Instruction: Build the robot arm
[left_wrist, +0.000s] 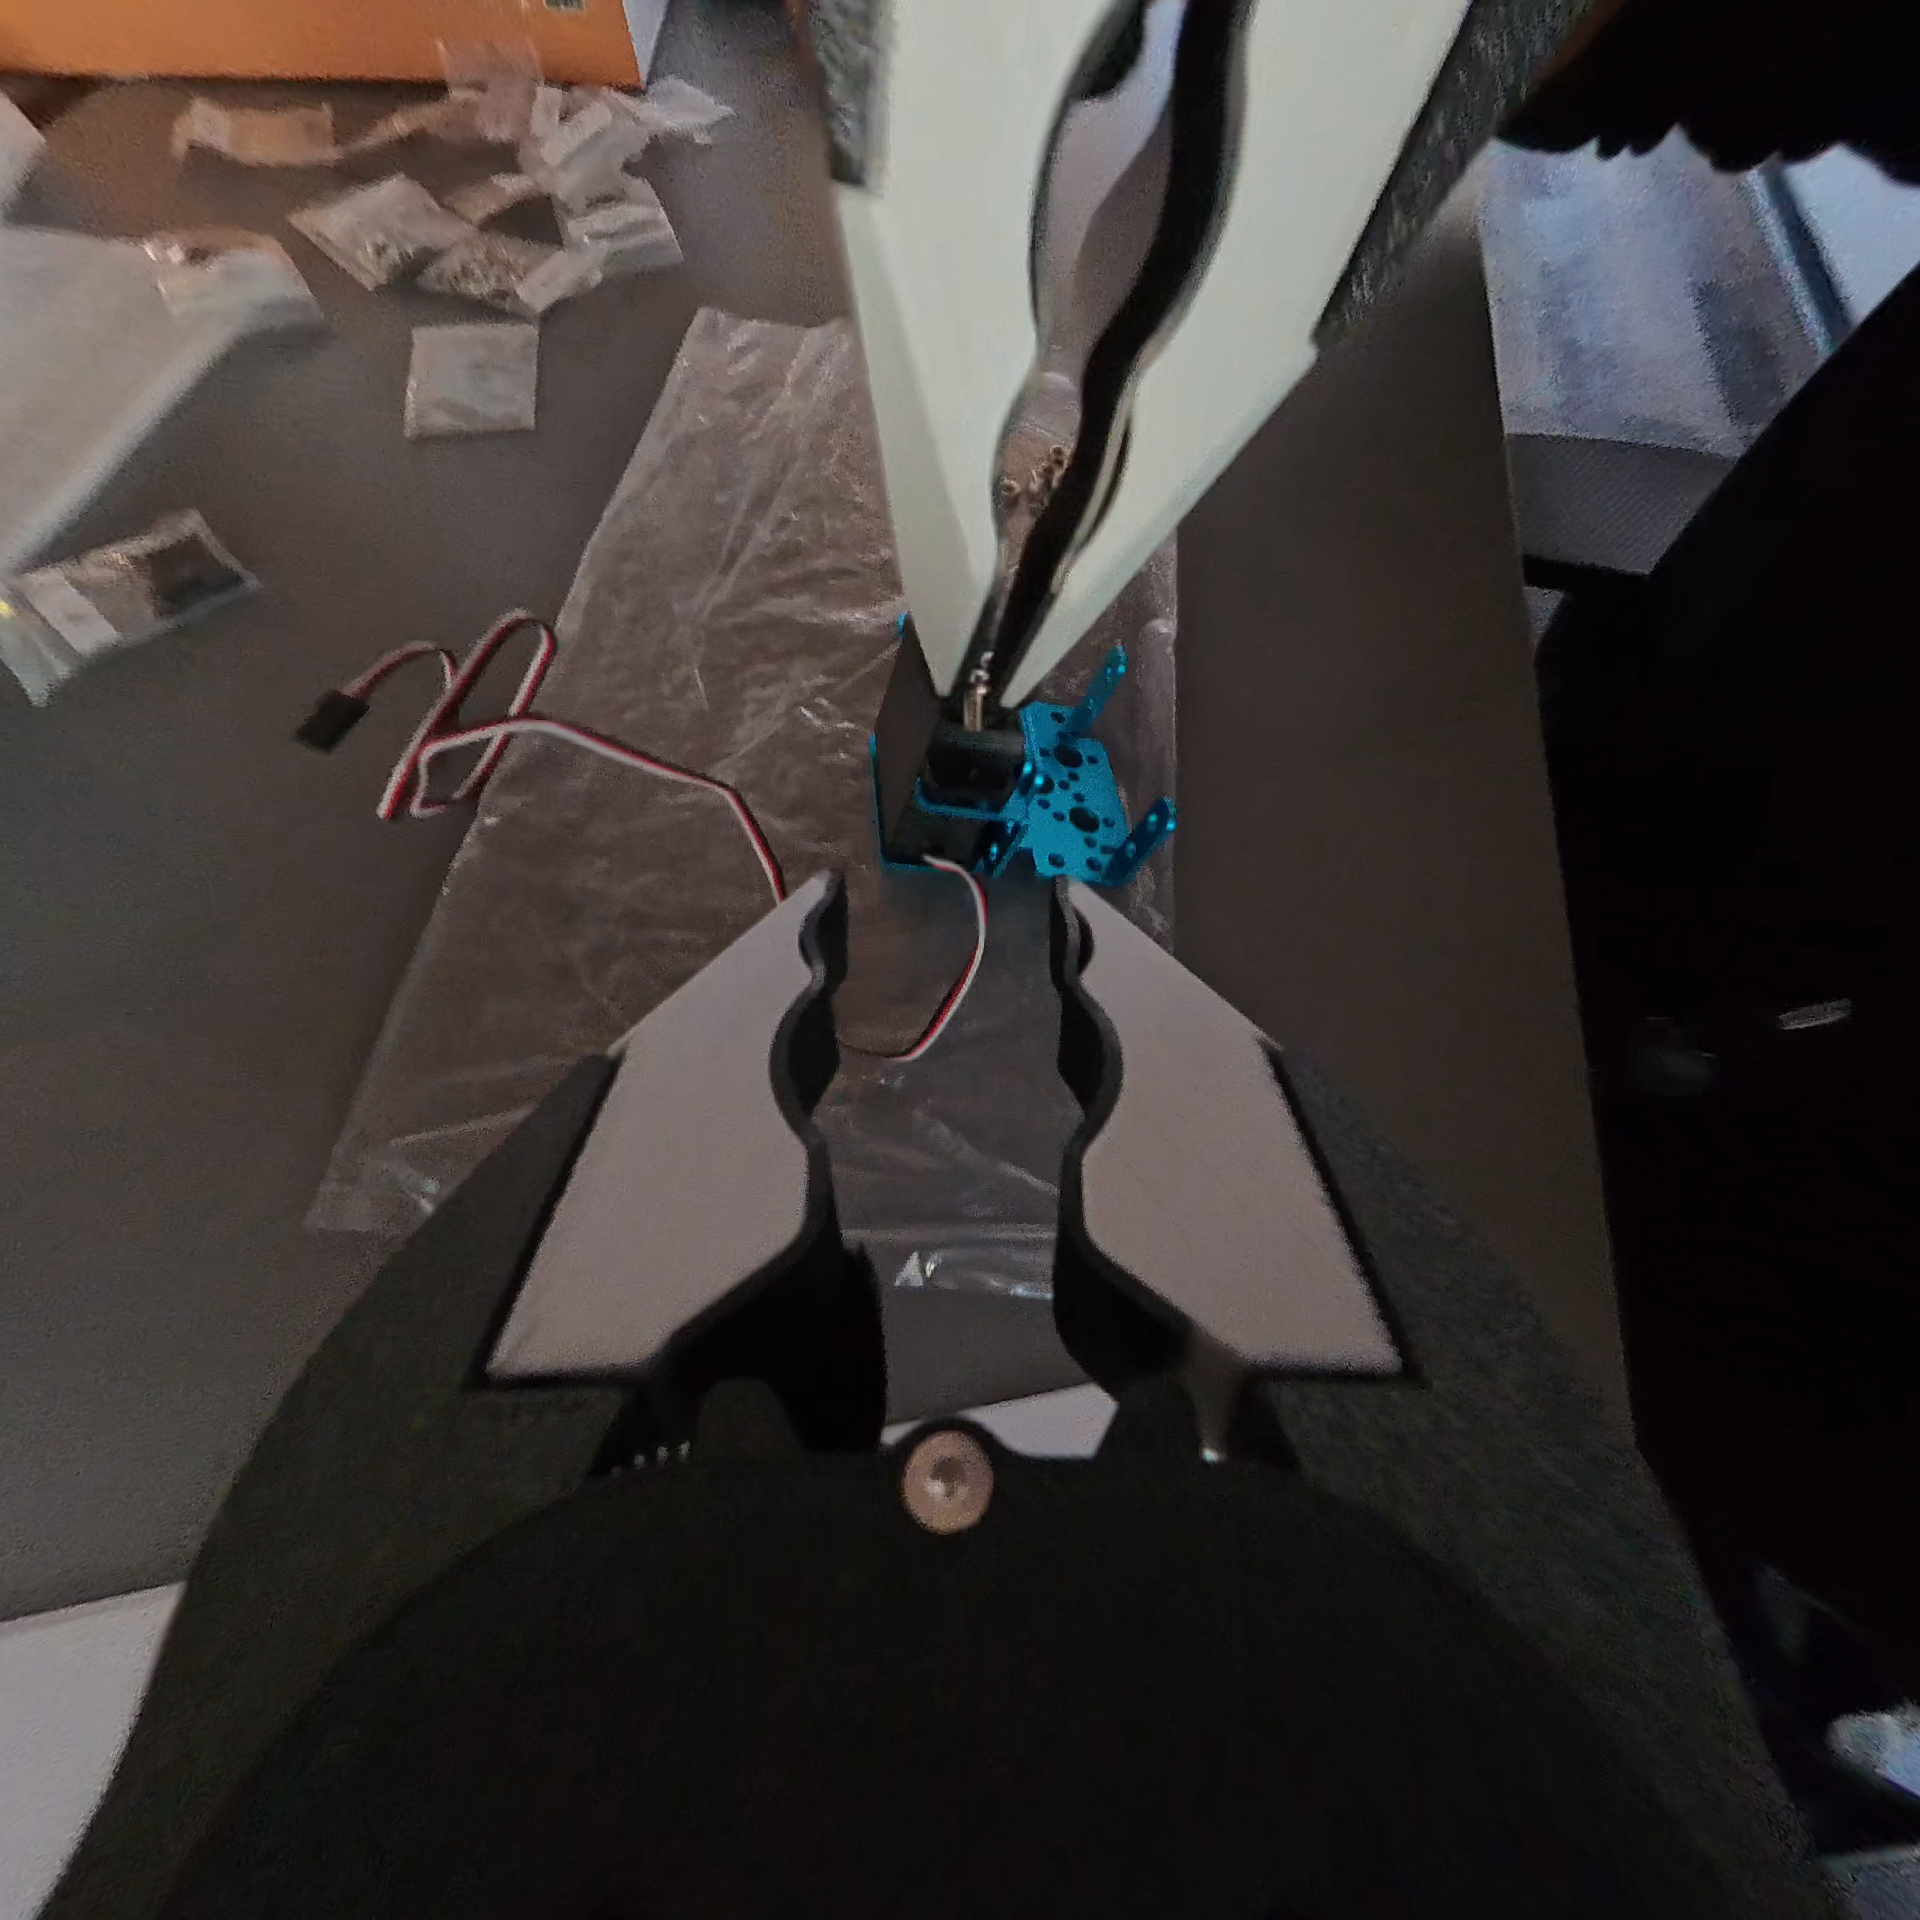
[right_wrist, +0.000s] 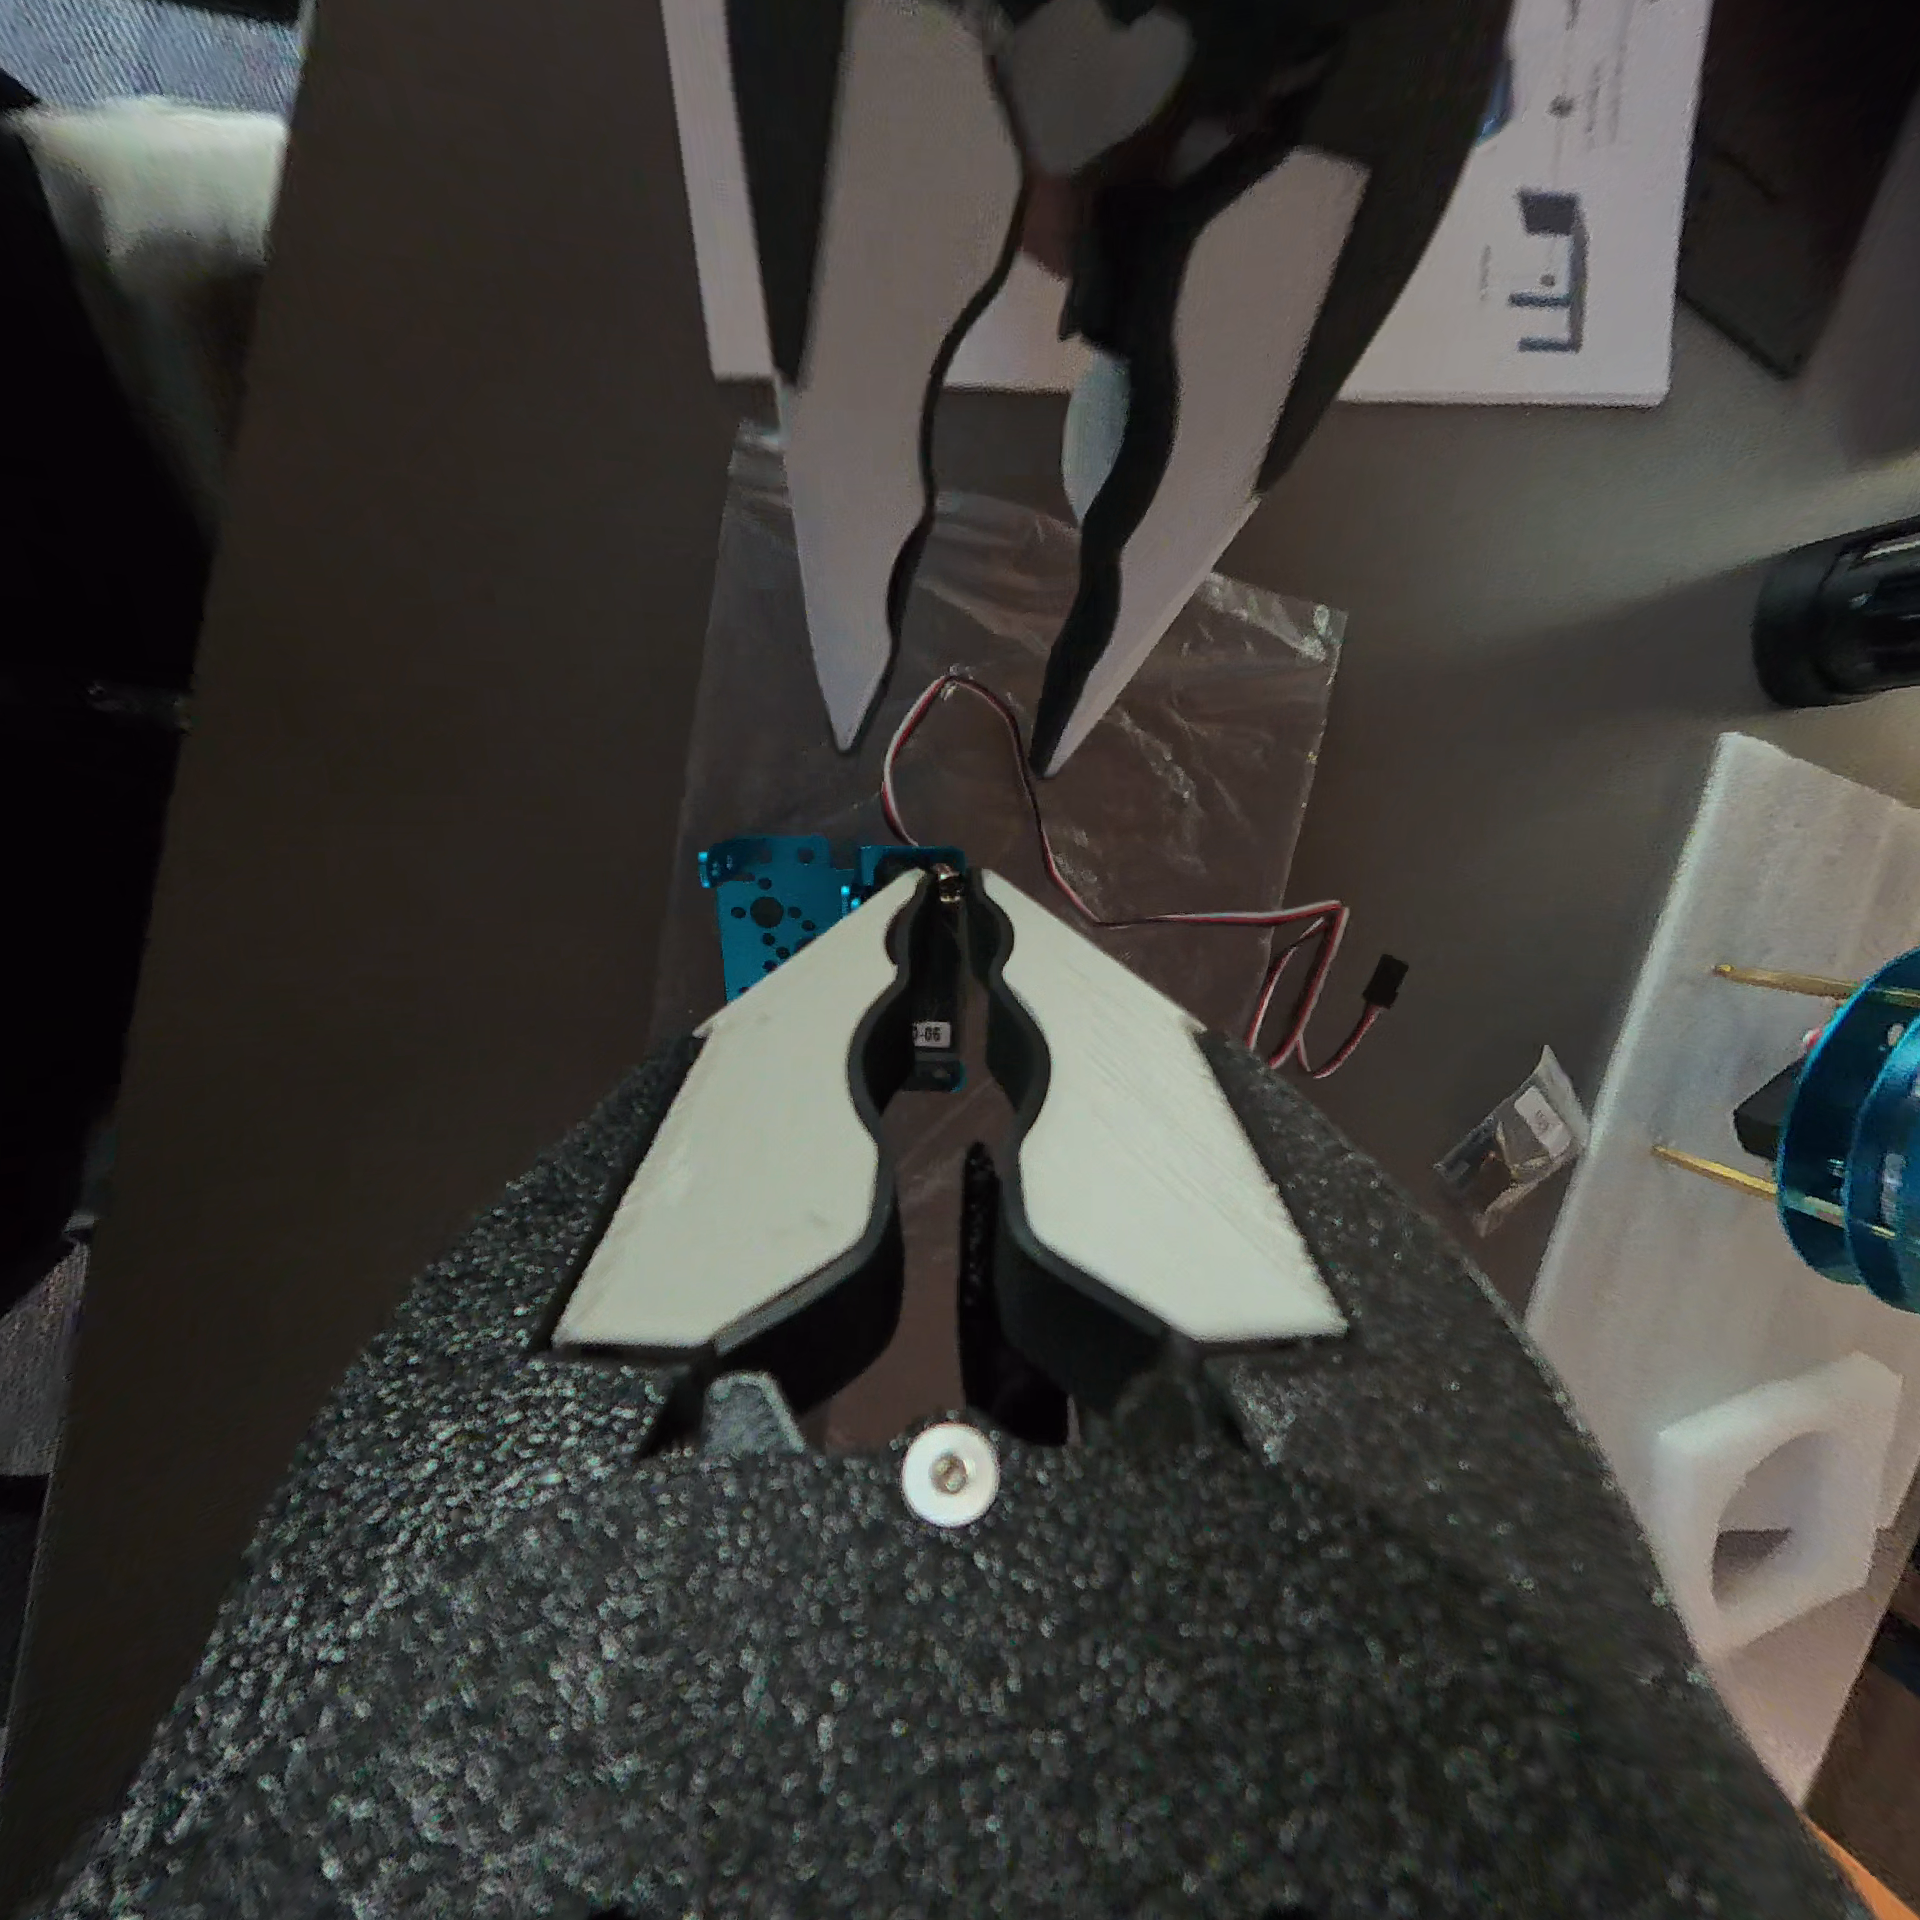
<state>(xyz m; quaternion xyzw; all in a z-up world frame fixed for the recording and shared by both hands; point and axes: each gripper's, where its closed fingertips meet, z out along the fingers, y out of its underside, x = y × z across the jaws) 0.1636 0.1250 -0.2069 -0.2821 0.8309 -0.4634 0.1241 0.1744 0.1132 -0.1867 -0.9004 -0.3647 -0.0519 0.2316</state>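
A blue metal bracket with a black servo fitted in it stands on a clear plastic bag. My right gripper comes down from the top of the left wrist view and is shut on a small metal screw-like part just above the servo. In the right wrist view its tips pinch that part over the servo, with the bracket to the left. My left gripper is open and empty just in front of the bracket, around the servo's red, white and black wire.
Small bags of parts and an orange box lie at the far left. In the right wrist view a white foam block, a blue round assembly with brass pins, a printed sheet and a black cylinder sit nearby. Less than 4 cm separates the two grippers' tips. The black cylinder is about 30 cm from both grippers' fingertips.
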